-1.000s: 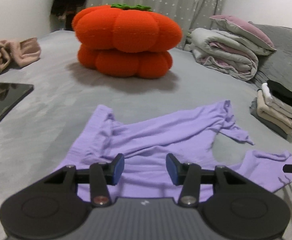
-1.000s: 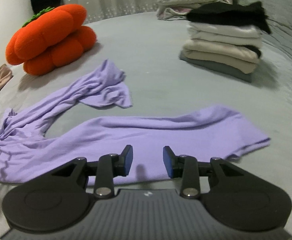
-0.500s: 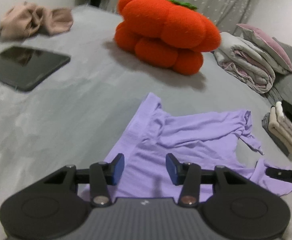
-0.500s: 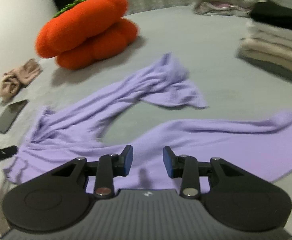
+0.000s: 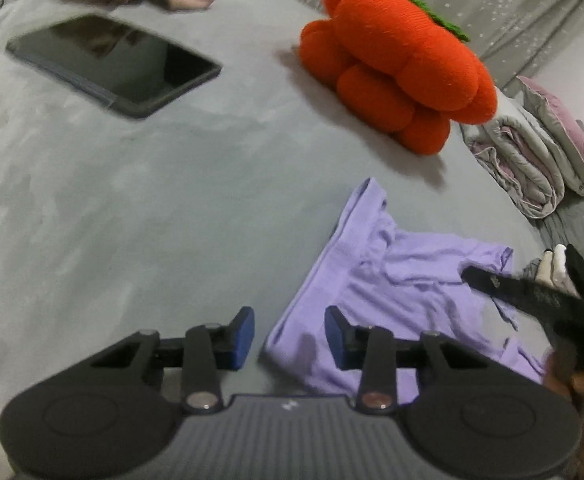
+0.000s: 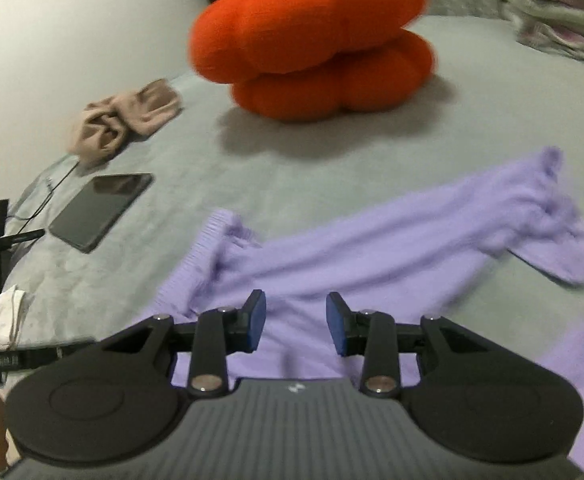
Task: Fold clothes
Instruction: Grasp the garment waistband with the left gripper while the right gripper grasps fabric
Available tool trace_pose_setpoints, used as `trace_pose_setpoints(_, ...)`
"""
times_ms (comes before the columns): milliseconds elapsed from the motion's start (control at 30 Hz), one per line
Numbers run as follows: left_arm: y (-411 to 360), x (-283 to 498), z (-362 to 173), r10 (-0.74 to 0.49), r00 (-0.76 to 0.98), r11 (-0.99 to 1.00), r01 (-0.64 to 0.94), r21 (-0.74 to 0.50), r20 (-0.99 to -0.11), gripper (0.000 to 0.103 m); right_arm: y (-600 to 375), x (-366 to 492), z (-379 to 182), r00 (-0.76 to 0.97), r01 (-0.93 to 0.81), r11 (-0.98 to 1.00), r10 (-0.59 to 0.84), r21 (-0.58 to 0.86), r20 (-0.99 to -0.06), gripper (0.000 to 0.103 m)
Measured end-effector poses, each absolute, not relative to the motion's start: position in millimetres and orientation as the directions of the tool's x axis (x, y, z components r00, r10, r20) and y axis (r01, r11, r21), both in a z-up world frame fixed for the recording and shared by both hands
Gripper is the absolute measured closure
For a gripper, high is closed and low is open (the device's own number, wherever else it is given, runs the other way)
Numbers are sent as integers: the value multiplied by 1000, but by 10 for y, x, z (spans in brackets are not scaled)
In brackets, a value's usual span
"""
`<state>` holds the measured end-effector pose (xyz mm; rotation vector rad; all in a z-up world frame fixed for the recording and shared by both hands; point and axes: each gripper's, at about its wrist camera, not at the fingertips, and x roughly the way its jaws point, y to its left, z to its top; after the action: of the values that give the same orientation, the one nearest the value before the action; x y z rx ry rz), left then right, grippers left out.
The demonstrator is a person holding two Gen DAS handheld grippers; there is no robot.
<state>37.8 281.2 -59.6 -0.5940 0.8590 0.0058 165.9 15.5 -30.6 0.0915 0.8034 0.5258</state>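
Left wrist | purple garment (image 5: 403,280) corner seemingly between closing left claw (image 5: 290,338)

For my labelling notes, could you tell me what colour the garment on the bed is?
The garment is plain lilac purple, seen best from the right wrist.

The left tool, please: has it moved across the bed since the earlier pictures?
Yes. The left tool has shifted left along the purple garment, toward the tablet: it was over the garment's middle and now sits at its left corner, jaws closing.

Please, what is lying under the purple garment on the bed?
Around the purple garment only the grey bed cover shows, so it lies directly on that. Whether anything small is hidden beneath the cloth cannot be seen.
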Motion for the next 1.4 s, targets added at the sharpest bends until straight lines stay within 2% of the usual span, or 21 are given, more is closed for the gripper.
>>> trace_pose_setpoints(233, 2963, 345, -809, -357, 611, 713, -311, -629, -707, 75, 634, 1985, -375, 536, -538, 814, 529, 217, -658, 65)
trace_pose_setpoints(367, 2925, 412, -873, -369, 608, 676, -344, -651, -704, 76, 779, 2177, -449, 507, -573, 794, 538, 203, -674, 65)
trace_pose_setpoints(467, 2864, 443, -876, -345, 615, 677, -359, -642, -709, 78, 860, 2295, -495, 489, -592, 780, 546, 202, -680, 65)
trace_pose_setpoints(633, 2805, 462, -902, -294, 629, 684, -386, -618, -719, 90, 944, 2470, -520, 467, -612, 759, 574, 222, -673, 65)
trace_pose_setpoints(767, 2801, 441, -899, -271, 640, 695, -387, -606, -719, 96, 1045, 2561, -553, 427, -644, 739, 563, 199, -707, 66)
trace_pose_setpoints(800, 2808, 431, -895, -269, 643, 693, -388, -608, -717, 96, 1066, 2559, -569, 419, -652, 733, 562, 195, -713, 73)
trace_pose_setpoints(833, 2816, 422, -889, -266, 647, 691, -389, -609, -714, 97, 1087, 2558, -585, 410, -659, 727, 561, 191, -719, 87)
trace_pose_setpoints(900, 2844, 407, -856, -242, 663, 695, -392, -603, -709, 97, 1118, 2526, -597, 410, -673, 720, 556, 172, -723, 91)
trace_pose_setpoints(1033, 2894, 369, -755, -190, 700, 706, -390, -592, -688, 97, 1153, 2487, -527, 454, -673, 723, 568, 153, -686, 96)
trace_pose_setpoints(1400, 3183, 335, -447, 43, 780, 756, -434, -489, -625, 97, 1666, 2413, -159, 569, -688, 722, 601, 75, -561, 97)
